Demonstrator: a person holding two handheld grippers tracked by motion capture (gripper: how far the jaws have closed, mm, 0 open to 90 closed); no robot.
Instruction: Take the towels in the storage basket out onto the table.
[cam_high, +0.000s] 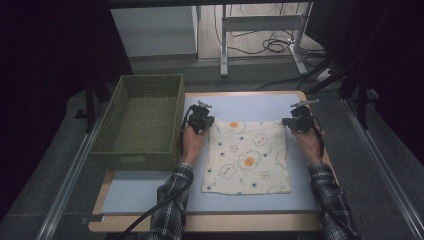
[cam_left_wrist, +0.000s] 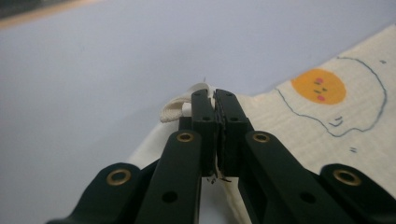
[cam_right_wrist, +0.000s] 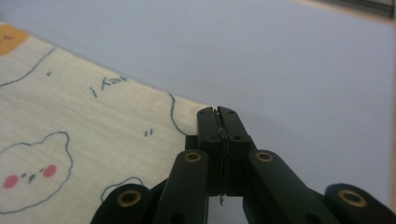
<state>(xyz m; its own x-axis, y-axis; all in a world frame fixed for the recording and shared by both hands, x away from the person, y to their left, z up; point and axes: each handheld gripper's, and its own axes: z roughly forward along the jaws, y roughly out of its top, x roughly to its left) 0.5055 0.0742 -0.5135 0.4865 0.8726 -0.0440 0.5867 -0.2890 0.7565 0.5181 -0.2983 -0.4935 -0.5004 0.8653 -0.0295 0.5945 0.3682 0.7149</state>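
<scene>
Cream cloth (cam_high: 247, 157), printed with fried eggs and small bear faces, lies flat on the pale blue worktop (cam_high: 150, 195), just right of a green woven basket (cam_high: 140, 120). Left tongs (cam_high: 201, 120) sit at the cloth's far left corner; in the left gripper view (cam_left_wrist: 215, 100) their jaws are pressed together on that corner, where a small fabric loop (cam_left_wrist: 180, 108) sticks out beside the tips. Right tongs (cam_high: 298, 121) sit at the far right corner; the right gripper view (cam_right_wrist: 218, 114) shows their jaws clamped on the cloth's edge. Both forearms, in plaid sleeves (cam_high: 172, 200), reach forward along the cloth's two sides, hands low over the worktop. Pinched fabric between the pads is barely visible; elbows are cut off by the high view's bottom edge.
</scene>
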